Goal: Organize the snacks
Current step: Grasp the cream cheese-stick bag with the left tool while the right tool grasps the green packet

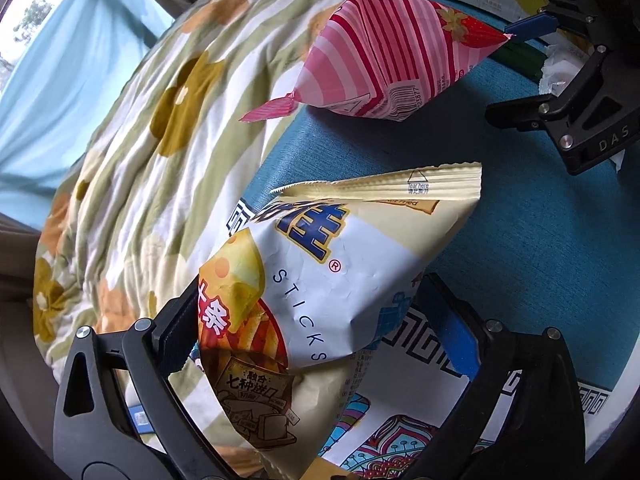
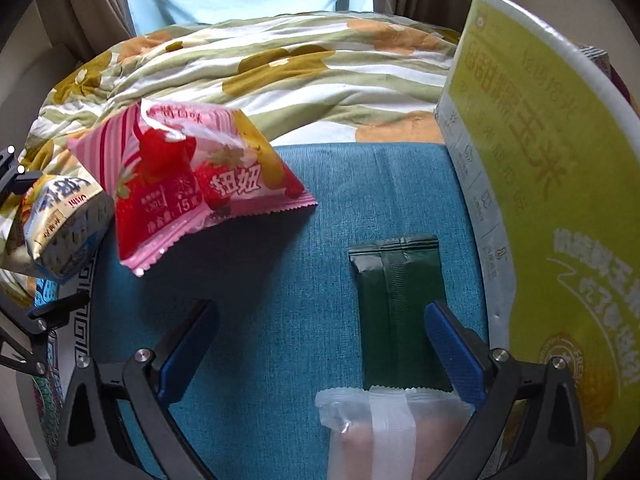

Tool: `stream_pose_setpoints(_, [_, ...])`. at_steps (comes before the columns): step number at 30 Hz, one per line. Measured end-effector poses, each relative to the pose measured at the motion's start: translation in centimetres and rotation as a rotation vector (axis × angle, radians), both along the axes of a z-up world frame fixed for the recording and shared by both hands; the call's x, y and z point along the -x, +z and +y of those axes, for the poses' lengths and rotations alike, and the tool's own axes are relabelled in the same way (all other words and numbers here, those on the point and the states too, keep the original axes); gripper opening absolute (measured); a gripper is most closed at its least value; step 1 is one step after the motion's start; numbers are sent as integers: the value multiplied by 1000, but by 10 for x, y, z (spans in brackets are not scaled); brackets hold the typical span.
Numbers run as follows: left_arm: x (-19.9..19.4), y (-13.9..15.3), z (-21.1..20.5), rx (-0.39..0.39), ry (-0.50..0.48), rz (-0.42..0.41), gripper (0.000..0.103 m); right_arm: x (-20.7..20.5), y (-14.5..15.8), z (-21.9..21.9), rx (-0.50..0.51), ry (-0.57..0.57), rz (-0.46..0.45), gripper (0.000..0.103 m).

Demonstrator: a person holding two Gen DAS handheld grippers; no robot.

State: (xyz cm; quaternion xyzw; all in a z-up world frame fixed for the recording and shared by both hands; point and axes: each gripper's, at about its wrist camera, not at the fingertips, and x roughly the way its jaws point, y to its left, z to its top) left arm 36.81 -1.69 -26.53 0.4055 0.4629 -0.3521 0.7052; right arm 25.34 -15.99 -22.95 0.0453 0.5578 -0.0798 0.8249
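Sticks bag (image 1: 320, 280) between left gripper (image 1: 320, 332) jaws, grip unclear. Right gripper (image 2: 320, 340) jaws apart above green packet (image 2: 400, 312) on blue surface (image 2: 280, 320); pink strawberry bag (image 2: 200, 184) nearby.

Floral quilt (image 2: 280, 72), blue cloth (image 2: 280, 320)

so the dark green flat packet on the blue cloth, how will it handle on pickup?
The dark green packet lies flat and thin, so probably light but hard to get fingers under. Its glossy film looks slippery. It shows creases, so it will likely flex rather than stay stiff.
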Motion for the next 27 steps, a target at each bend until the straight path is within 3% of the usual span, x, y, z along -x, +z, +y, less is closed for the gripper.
stream_pose_setpoints(6, [-6,3,4,34,37,43,98,-1,-4,3,43,53,32,101])
stream_pose_setpoints(11, [-6,0,5,39,46,74,93,4,-2,8,-18,91,17,102])
stream_pose_setpoints(16, [-4,-3,8,33,53,75,91,17,1,31,-42,203,20,102])
stream_pose_setpoints(21, [3,-3,9,17,43,49,85,20,8,24,21,232,37,102])
stream_pose_setpoints(27, [9,-1,12,19,36,34,81,4,-2,9,66,302,150,83])
